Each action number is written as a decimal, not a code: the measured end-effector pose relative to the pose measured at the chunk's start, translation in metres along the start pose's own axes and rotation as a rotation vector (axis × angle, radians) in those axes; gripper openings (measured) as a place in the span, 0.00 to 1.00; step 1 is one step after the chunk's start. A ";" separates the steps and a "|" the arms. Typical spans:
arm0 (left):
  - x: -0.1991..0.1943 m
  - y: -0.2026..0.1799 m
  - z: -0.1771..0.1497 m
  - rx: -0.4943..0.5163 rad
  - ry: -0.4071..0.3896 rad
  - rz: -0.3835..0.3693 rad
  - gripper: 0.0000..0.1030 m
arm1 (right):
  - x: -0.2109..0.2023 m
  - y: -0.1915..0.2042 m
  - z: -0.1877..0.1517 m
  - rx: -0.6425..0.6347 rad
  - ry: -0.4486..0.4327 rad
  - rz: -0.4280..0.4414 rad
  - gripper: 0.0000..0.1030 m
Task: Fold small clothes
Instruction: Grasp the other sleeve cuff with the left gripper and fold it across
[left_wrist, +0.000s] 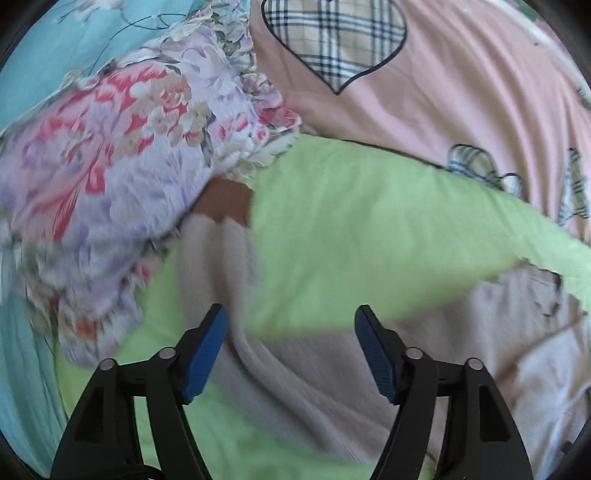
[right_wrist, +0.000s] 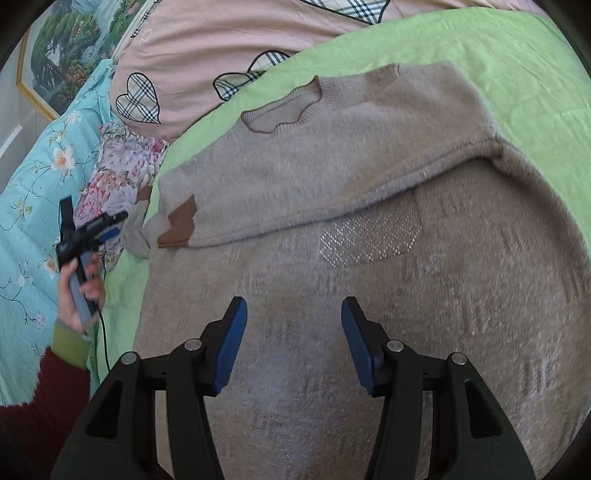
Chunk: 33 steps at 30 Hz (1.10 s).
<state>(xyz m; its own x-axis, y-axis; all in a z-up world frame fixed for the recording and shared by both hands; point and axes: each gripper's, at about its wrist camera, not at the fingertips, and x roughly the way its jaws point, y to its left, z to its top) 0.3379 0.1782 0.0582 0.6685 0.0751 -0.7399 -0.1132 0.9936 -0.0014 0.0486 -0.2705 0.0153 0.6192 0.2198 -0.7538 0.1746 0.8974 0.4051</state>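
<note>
Green sheet (right_wrist: 480, 55) under unlabelled sweater (right_wrist: 332, 166)

L+R wrist cams: close, angled down | shared: beige sweater (right_wrist: 369, 192), green sheet (left_wrist: 351, 221)

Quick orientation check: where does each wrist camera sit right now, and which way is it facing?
Left wrist: on the left tool, angled down at the sweater's edge on the green sheet; only its open fingers show.
Right wrist: on the right tool, angled down over the sweater; open fingers, plus the hand holding the left tool.
Shared: sweater, green sheet, floral cloth, pink cover.
</note>
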 end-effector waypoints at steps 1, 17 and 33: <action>0.015 0.004 0.010 0.006 0.019 0.049 0.74 | 0.000 -0.001 0.000 0.003 0.004 0.001 0.53; 0.064 0.033 0.013 -0.013 0.094 0.140 0.05 | 0.001 0.003 0.000 0.019 -0.009 0.025 0.53; -0.118 -0.192 -0.051 0.169 -0.192 -0.482 0.06 | -0.020 -0.011 -0.016 0.082 -0.075 0.030 0.53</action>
<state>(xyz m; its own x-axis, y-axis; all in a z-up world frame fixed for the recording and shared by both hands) 0.2429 -0.0254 0.1112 0.7394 -0.3939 -0.5460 0.3487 0.9178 -0.1899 0.0215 -0.2786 0.0176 0.6804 0.2141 -0.7009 0.2155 0.8556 0.4706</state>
